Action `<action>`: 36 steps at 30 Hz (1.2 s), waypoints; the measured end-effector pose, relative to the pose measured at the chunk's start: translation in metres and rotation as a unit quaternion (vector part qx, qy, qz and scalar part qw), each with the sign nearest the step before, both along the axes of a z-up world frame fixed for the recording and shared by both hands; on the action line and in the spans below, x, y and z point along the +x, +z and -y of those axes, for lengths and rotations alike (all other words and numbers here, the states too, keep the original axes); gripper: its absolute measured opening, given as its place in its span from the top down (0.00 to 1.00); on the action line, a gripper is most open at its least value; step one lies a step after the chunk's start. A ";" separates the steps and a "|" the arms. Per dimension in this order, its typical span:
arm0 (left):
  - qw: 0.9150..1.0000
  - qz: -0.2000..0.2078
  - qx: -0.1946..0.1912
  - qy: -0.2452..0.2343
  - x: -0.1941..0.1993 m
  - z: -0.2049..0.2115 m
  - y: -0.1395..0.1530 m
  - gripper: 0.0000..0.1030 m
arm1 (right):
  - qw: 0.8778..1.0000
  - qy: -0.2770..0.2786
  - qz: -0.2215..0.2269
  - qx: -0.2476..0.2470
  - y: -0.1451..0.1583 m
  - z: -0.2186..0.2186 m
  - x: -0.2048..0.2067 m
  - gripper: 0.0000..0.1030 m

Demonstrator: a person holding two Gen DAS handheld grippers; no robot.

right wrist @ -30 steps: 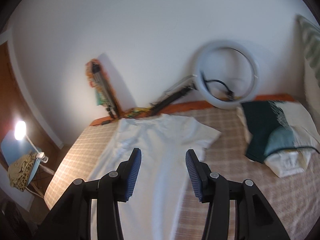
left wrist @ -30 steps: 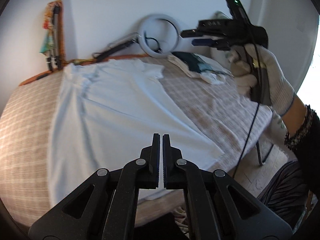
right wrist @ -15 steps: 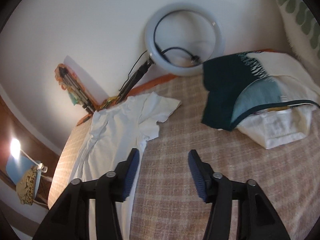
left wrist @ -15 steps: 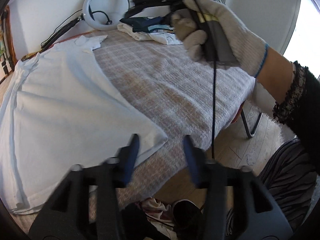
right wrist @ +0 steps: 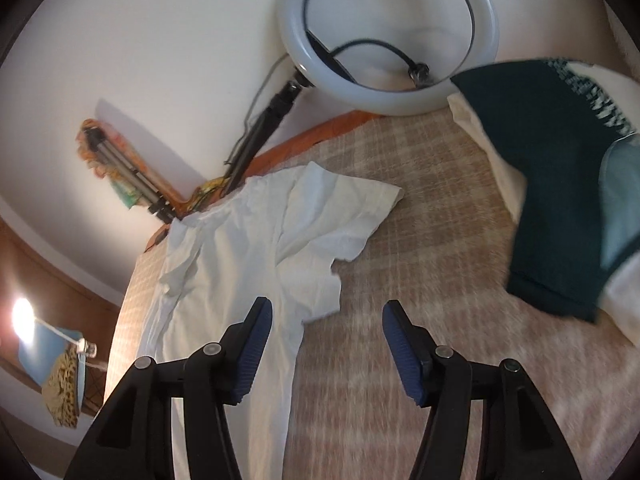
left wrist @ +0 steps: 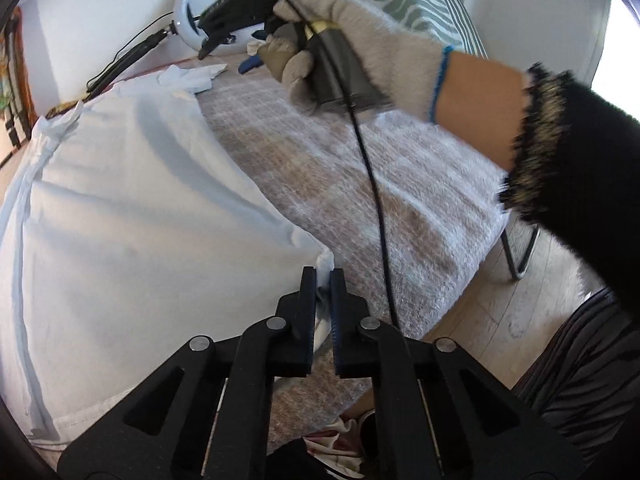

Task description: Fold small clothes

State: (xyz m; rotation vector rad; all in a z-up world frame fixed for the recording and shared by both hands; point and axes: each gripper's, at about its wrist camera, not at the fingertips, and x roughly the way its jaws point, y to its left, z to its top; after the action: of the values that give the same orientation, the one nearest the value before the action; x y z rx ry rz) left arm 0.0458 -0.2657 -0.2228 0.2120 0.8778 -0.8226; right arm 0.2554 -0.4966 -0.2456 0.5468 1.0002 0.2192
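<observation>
One white shirt (left wrist: pixel 132 216) lies spread across the left of the bed (left wrist: pixel 360 184). The left gripper (left wrist: pixel 323 276) pinches its lower corner; the right gripper (right wrist: pixel 326 312) gapes wide, empty. One ring light (right wrist: pixel 390 36) stands upper centre.

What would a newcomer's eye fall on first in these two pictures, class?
The white T-shirt spread across the checked bed cover, its near corner pinched in the left gripper. Next, the gloved right hand holding its gripper above the bed, and the ring light leaning on the far wall.
</observation>
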 end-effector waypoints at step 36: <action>0.987 -0.047 -0.117 0.102 0.013 -0.125 0.026 0.97 | 0.991 0.055 0.059 -0.111 0.050 -0.161 0.077 1.00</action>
State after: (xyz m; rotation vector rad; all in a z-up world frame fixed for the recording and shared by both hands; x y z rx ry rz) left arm 0.0592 -0.1405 -0.1964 -0.1224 0.8660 -0.7409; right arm 0.3326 -0.3357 -0.1955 0.2727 0.9256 0.2318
